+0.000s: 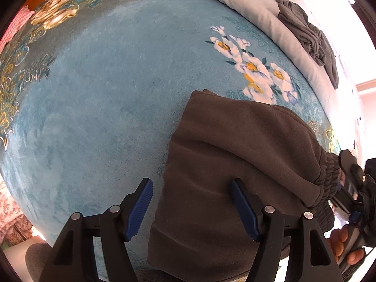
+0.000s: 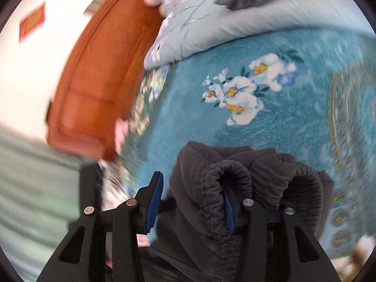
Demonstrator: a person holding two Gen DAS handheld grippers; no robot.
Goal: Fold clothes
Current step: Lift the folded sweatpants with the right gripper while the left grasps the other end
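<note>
Folded dark grey-brown sweatpants [image 1: 225,164] lie on a blue floral bedspread [image 1: 94,105]. My left gripper [image 1: 191,206] is open, its blue pads wide apart over the near left edge of the pants, holding nothing. In the right wrist view the elastic waistband of the same pants [image 2: 225,183] bunches over and around my right gripper [image 2: 191,204], whose jaws stand open with fabric between them; the right pad [image 2: 229,213] is partly hidden by the waistband. The right gripper also shows in the left wrist view [image 1: 352,183] at the waistband end.
A light grey duvet [image 1: 253,4] lies along the far side of the bed with a crumpled grey garment [image 1: 310,40] on it. An orange-brown headboard [image 2: 94,82] stands at the left in the blurred right wrist view. A pink cloth [image 1: 16,25] sits at the far left.
</note>
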